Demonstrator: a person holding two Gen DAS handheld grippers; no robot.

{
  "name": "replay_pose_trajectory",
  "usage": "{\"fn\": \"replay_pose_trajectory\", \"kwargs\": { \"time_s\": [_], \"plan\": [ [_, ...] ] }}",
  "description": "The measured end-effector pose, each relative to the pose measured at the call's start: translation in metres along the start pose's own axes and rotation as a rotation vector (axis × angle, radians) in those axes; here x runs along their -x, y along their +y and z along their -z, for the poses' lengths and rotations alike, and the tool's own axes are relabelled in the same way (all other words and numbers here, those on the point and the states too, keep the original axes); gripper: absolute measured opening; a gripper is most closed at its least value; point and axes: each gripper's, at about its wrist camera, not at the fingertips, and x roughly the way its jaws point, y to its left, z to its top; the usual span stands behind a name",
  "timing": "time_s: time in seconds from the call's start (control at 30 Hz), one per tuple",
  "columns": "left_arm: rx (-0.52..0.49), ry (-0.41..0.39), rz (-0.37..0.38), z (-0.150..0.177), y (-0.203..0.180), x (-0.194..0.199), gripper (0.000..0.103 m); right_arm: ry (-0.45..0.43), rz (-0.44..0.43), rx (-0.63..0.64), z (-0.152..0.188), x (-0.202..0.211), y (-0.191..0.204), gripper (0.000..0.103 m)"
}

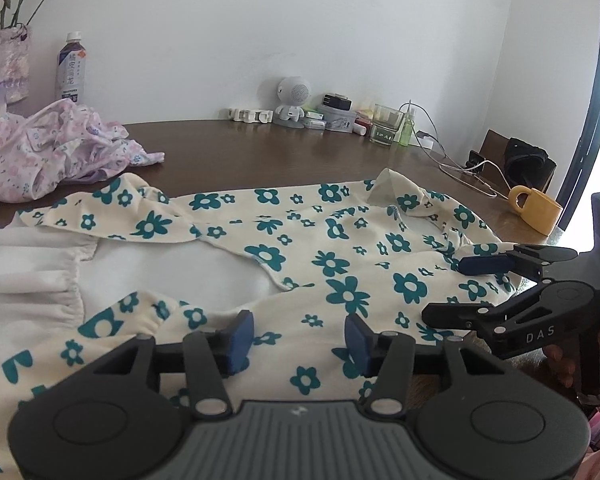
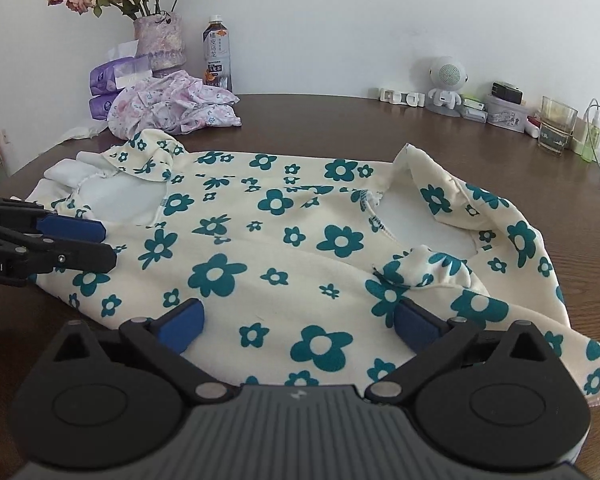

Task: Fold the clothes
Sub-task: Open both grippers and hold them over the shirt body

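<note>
Plain white wall (image 2: 340, 20) ran behind a dark brown wooden table (image 2: 320, 120). Clutter sat along the table's back edge by the wall: vase of dried roses (image 2: 159, 38), drink bottle (image 2: 217, 54), glass tumbler (image 2: 558, 126). Dark window frame (image 1: 598, 92) at right, blown-out daylight beside it.

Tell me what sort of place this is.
Probably a home, at a lived-in wooden table: a vase of dried roses, a drink bottle and a pile of pink laundry beside the flowered garment.
</note>
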Motion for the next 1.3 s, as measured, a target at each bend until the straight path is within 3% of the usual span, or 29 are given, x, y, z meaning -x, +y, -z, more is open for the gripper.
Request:
{"fn": "replay_pose_trajectory", "kwargs": {
  "time_s": [0.1,0.37,0.5,0.7,0.9,1.0,1.13,1.3],
  "plan": [
    [-0.004,0.001,0.008,0.0,-0.003,0.0,0.057,0.001,-0.001,0.001,0.0,0.0,0.0,0.102],
    [0.011,-0.004,0.018,0.001,-0.002,0.0,0.06,0.002,-0.004,0.003,-0.001,0.0,0.0,0.102],
    [0.007,-0.003,0.035,0.002,-0.005,0.0,0.072,0.003,0.001,0.002,-0.001,-0.001,0.001,0.102],
    [0.042,-0.022,0.043,0.003,-0.003,0.003,0.072,0.002,-0.002,-0.003,-0.001,-0.001,0.0,0.102],
    [0.048,-0.132,-0.055,0.001,-0.018,0.022,0.072,-0.044,0.016,-0.032,-0.01,0.003,0.004,0.102],
    [0.03,-0.113,-0.09,0.001,-0.025,0.015,0.068,-0.073,0.028,-0.03,-0.018,0.004,0.01,0.091],
    [0.113,-0.071,-0.087,0.004,-0.013,0.008,0.048,-0.037,0.011,-0.054,-0.02,-0.004,0.01,0.057],
    [0.165,-0.07,-0.091,0.008,-0.001,0.01,0.042,-0.046,0.049,-0.103,-0.013,0.001,-0.015,0.035]
  ]
}}
